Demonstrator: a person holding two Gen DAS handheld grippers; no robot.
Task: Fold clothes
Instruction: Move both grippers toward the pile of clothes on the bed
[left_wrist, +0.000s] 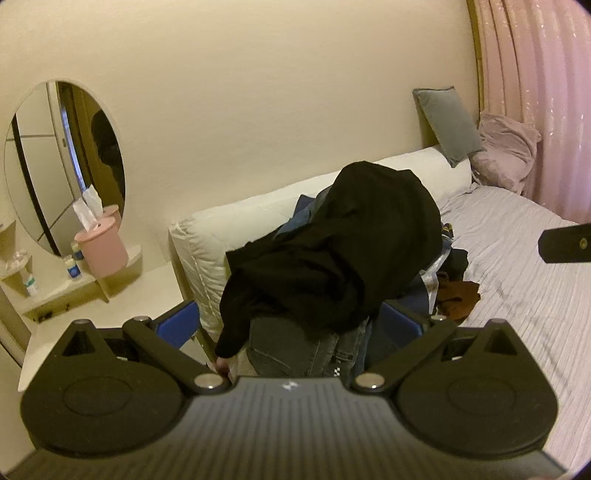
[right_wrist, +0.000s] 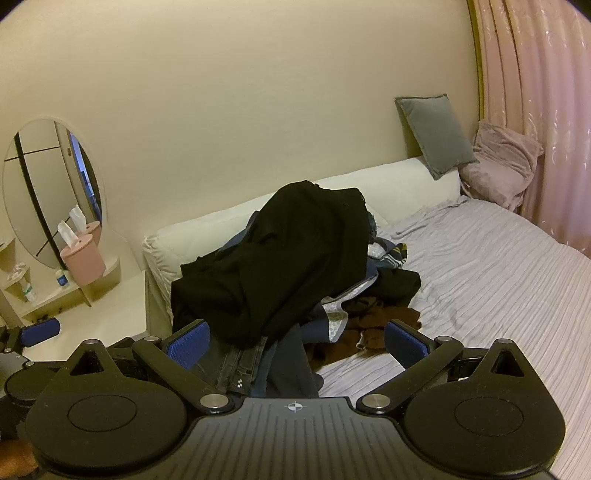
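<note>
Black cloth fills the middle of the left wrist view: a dark garment (left_wrist: 332, 243) lies draped over a pile of clothes (left_wrist: 436, 280) on the bed (left_wrist: 517, 258), against the white bolster (left_wrist: 229, 236) at 12 o'clock. Our left gripper (left_wrist: 288, 325) has its jaws spread wide, one blue pad on each side of the heap, and grips nothing; jeans (left_wrist: 303, 350) hang between the pads. At 9 o'clock a table (left_wrist: 110, 310) carries a pink tissue box (left_wrist: 100, 251) under a round mirror (left_wrist: 62, 166). A dark bar at 3 o'clock is likely the other gripper.

From the right wrist view, the same pile (right_wrist: 369, 295) sits at 12 o'clock with the black garment (right_wrist: 280, 258) on top, brown cloth (right_wrist: 380, 325) spilling toward 2 o'clock. Our right gripper (right_wrist: 297, 338) is likewise wide open and empty, the jeans (right_wrist: 236, 365) near its left pad. The left gripper's pad shows at 9 o'clock.

We judge the folding not yet begun. The risk is a grab that closes on several layers at once, since the garments overlap, dragging the heap toward the bed edge. The jeans already hang near that edge and could slide off.
</note>
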